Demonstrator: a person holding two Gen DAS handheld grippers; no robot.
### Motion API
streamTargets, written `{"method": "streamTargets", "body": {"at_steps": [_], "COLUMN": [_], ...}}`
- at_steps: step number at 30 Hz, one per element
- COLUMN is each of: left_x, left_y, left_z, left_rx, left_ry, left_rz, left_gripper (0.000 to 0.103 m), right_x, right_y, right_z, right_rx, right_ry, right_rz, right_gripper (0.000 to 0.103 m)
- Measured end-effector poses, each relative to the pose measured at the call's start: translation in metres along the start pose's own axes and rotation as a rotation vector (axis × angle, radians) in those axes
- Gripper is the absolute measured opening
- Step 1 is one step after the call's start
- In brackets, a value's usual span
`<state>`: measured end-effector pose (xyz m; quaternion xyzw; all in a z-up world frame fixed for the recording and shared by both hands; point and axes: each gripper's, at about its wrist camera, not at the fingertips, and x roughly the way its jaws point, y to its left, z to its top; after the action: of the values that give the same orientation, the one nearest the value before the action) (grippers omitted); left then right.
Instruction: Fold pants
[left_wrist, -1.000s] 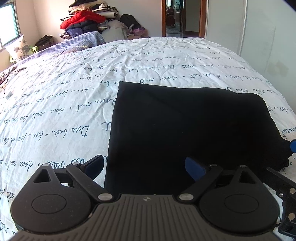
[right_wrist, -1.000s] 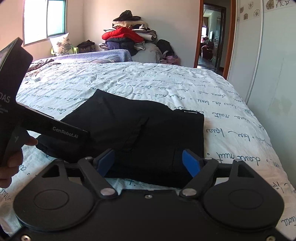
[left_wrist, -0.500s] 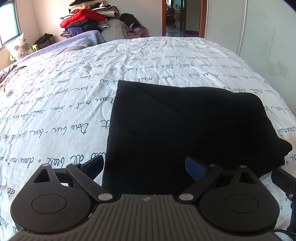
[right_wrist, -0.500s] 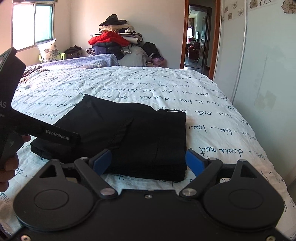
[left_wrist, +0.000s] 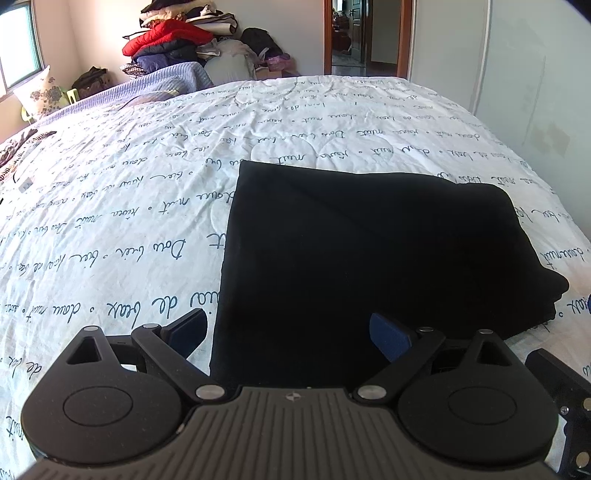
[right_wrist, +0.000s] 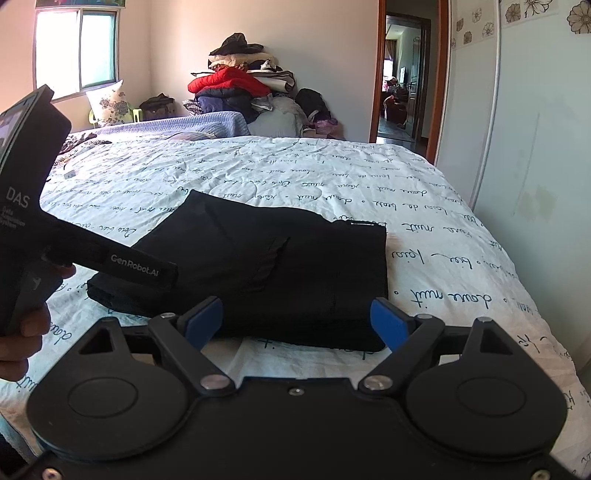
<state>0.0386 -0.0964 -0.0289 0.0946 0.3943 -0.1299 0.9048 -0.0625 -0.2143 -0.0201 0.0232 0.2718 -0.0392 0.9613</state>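
the black pants (right_wrist: 280, 269) lie folded into a flat, thick rectangle on the bed (right_wrist: 424, 206), near its front edge and closer to its right edge than its left. in the right wrist view one short side of the stack shows several layers, and a pocket opening sits on the top layer. the bed wears a white quilt (left_wrist: 110, 236) printed with dark cursive writing.

the left hand-held gripper (left_wrist: 291, 332) hovers over the near part of the pants with its jaws spread wide; nothing is between the blue pads and they press on no cloth. the right hand-held gripper (right_wrist: 295, 319) is also wide open and empty, held just off the front edge of the folded stack, its pads apart from the fabric. in the right wrist view the left hand-held gripper's black body is seen at the left, gripped by a hand (right_wrist: 22, 332).

beyond the bed's far edge is a pile of clothes (right_wrist: 240, 85) with a red jacket on it.
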Motion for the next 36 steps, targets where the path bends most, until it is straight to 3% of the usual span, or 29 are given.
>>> {"method": "streamTargets", "body": {"at_steps": [8, 13, 21, 36], "left_x": [-0.016, -0.030, -0.042, -0.043], "left_y": [0.001, 0.009, 0.020, 0.019], "left_z": [-0.010, -0.026, -0.048, -0.060], "left_rx": [-0.007, -0.038, -0.060, -0.072], "left_ry": [0.006, 0.022, 0.032, 0.044], "left_rz": [-0.007, -0.007, 0.023, 0.040], "left_gripper": [0.096, 0.096, 0.096, 0.096], "right_x": [-0.006, -0.009, -0.007, -0.013], "right_y": [0.009, 0.023, 0.029, 0.026], "right_z": [-0.007, -0.016, -0.027, -0.030], "right_rx": [0.017, 0.045, 0.106, 0.069], "right_ry": [0.004, 0.015, 0.067, 0.095], "right_rz": [0.010, -0.040, -0.078, -0.098], "right_gripper": [0.088, 0.096, 0.097, 0.097]}}
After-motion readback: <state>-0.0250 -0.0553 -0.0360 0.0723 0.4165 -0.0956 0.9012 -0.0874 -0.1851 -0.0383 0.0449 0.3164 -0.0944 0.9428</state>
